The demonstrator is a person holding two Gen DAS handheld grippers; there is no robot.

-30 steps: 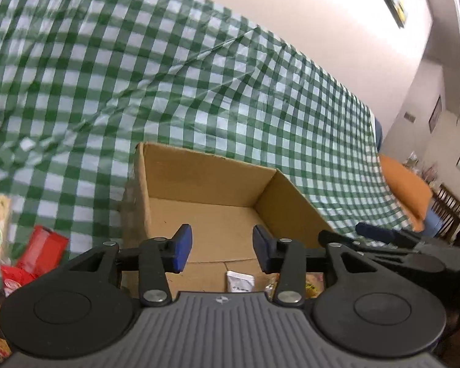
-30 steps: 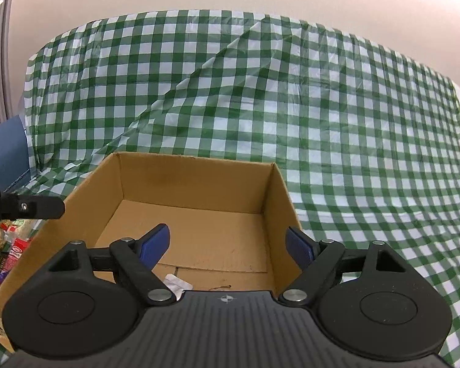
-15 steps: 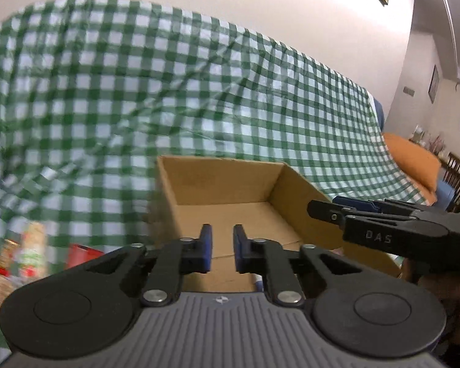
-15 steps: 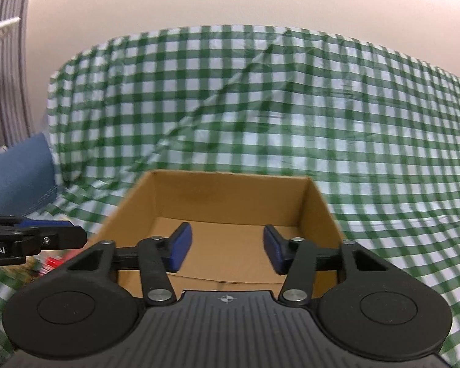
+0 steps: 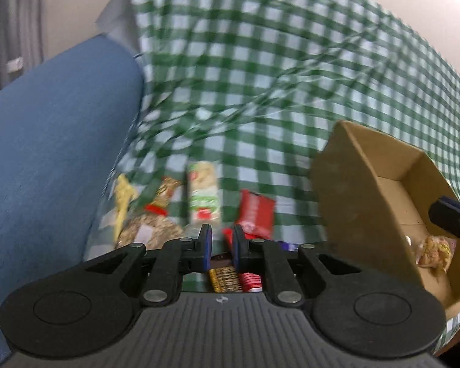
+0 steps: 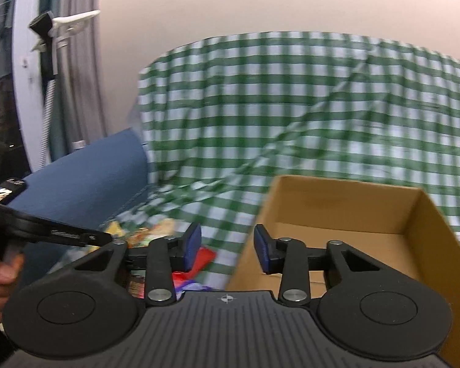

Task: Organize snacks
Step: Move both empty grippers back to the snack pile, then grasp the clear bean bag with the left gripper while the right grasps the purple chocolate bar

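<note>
Open brown cardboard box [image 5: 368, 202] on green-checked cloth, mixed snack packets [image 5: 199, 202] left of it, left tool [image 5: 220, 250] nearly shut, empty, right tool [image 6: 227, 247] just narrowing, still spread, empty

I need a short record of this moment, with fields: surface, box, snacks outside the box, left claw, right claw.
surface: green checked cloth
box: open cardboard box, a snack bag inside
snacks outside: pile of packets left of the box
left claw: nearly shut, empty, over the pile
right claw: open, empty, jaws have just been closing

Soft, even indoor light; heavy motion blur across the checked cloth [image 5: 260, 61]; fisheye bending at edges.
</note>
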